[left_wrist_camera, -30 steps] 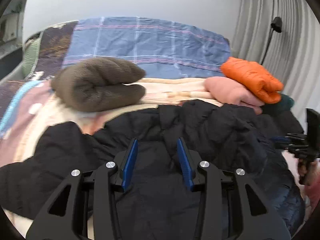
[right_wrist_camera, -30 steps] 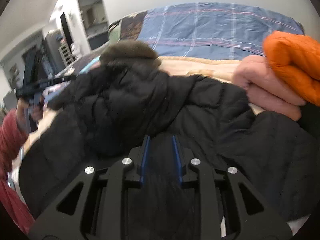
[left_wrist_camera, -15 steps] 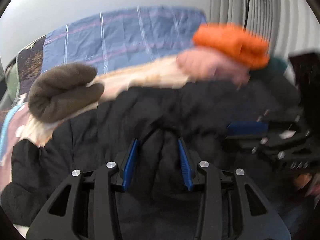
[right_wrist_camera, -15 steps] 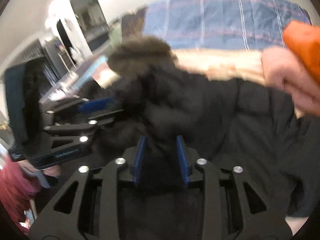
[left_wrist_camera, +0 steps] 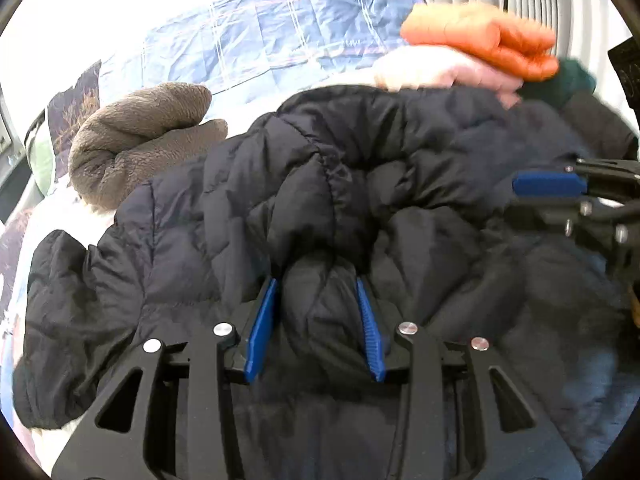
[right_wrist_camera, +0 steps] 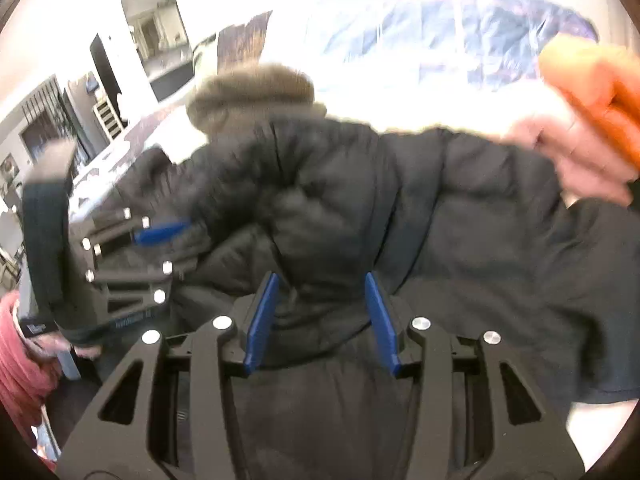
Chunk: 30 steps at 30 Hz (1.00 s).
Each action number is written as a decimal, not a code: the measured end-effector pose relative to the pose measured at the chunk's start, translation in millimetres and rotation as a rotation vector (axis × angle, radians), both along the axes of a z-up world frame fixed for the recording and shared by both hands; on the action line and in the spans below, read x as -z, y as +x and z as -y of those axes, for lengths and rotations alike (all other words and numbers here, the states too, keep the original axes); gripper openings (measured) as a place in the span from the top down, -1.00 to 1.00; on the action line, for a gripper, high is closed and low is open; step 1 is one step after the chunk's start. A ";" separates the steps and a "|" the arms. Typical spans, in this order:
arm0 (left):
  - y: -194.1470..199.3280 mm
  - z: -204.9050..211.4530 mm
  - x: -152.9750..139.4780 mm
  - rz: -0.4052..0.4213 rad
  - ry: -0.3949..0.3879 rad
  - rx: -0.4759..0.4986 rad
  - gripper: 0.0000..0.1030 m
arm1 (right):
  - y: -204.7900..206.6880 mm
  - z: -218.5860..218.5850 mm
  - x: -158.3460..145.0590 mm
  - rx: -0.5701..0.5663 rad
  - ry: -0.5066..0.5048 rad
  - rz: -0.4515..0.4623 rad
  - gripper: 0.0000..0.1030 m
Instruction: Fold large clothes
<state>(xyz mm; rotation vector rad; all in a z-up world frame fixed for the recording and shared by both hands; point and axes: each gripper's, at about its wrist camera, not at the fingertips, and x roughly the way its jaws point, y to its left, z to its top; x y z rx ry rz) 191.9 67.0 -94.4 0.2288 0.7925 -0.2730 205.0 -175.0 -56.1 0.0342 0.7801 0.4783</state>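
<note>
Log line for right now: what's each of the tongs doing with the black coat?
left tongs: shut on black coat | right tongs: shut on black coat | coat bunched, lifted | folded orange jacket behind

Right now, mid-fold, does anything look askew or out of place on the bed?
Only the black puffer jacket looks untidy: it is bunched and rumpled rather than flat, with the left gripper and right gripper each pinching a wad of it. The brown fleece and orange jacket sit folded behind.
</note>
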 end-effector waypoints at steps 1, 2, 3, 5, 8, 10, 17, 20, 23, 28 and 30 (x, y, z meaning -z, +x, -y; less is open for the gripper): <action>-4.0 -1.4 -4.9 0.001 -0.015 0.000 0.21 | 1.5 2.7 -8.1 0.007 0.011 0.020 0.10; -7.3 -4.3 -10.4 0.005 -0.036 -0.001 0.21 | 1.3 3.1 -16.4 0.011 0.023 0.037 0.10; -9.1 -6.8 -15.3 0.014 -0.056 -0.006 0.21 | 2.8 1.6 -21.7 0.013 0.028 0.044 0.10; -12.0 -7.2 -19.6 0.028 -0.077 -0.019 0.21 | 5.8 -4.0 -25.3 0.023 0.039 0.050 0.10; -10.0 -2.6 -18.0 0.006 -0.104 -0.043 0.21 | 19.8 -17.8 -12.8 0.026 0.031 0.014 0.16; -4.2 1.0 -9.6 0.004 -0.092 -0.047 0.21 | 31.9 -25.0 9.5 0.055 0.001 -0.019 0.16; 7.7 1.5 30.2 -0.074 -0.098 -0.061 0.09 | 51.1 -20.9 64.5 0.058 0.029 -0.143 0.14; 7.4 4.9 32.4 -0.068 -0.080 -0.064 0.01 | 49.3 -26.2 64.6 0.052 -0.008 -0.124 0.10; 7.4 5.2 33.1 -0.067 -0.090 -0.063 -0.02 | 49.2 -32.9 65.4 0.055 -0.045 -0.107 0.07; -7.5 -14.8 15.2 -0.014 -0.157 -0.111 -0.01 | 44.2 -41.0 66.3 0.060 -0.086 -0.078 0.06; -18.9 -35.3 -0.4 0.022 -0.211 -0.158 -0.03 | 43.2 -40.7 66.9 0.062 -0.077 -0.075 0.07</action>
